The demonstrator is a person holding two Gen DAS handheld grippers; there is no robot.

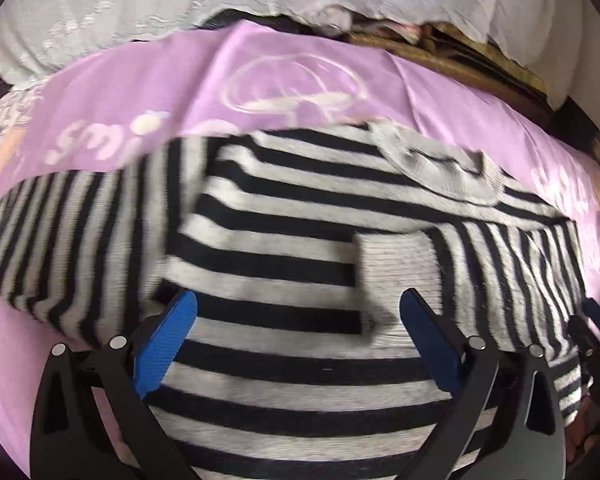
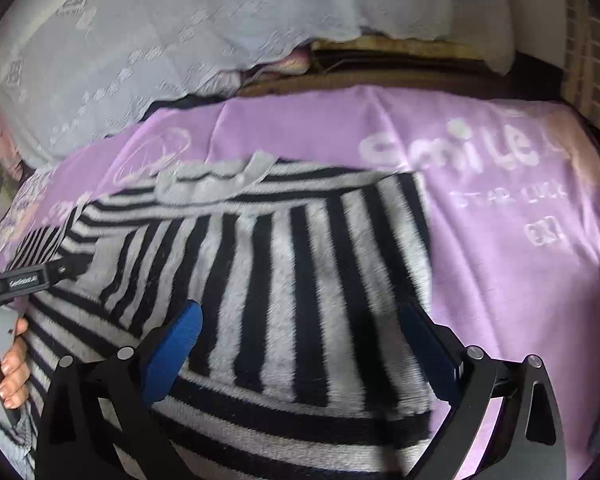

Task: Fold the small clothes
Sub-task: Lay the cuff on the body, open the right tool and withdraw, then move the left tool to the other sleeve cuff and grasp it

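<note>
A black-and-white striped sweater (image 1: 284, 248) lies flat on a purple blanket (image 1: 148, 92), its grey collar (image 1: 440, 168) toward the back. One sleeve is folded across the body, and its grey cuff (image 1: 396, 256) rests near the middle. My left gripper (image 1: 298, 308) hovers open over the sweater's body, blue pads wide apart with nothing pinched. My right gripper (image 2: 300, 312) stands open over the folded striped sleeve (image 2: 300, 280), close to the sweater's right edge. The left gripper (image 2: 20, 276) and the hand (image 2: 14, 364) holding it show at the left edge of the right wrist view.
The purple blanket (image 2: 500, 240) carries pale "smile" lettering (image 2: 452, 152) and stretches bare to the right of the sweater. A grey-white patterned cover (image 2: 180, 40) is bunched up behind it. A brown wooden edge (image 2: 400, 68) runs along the back.
</note>
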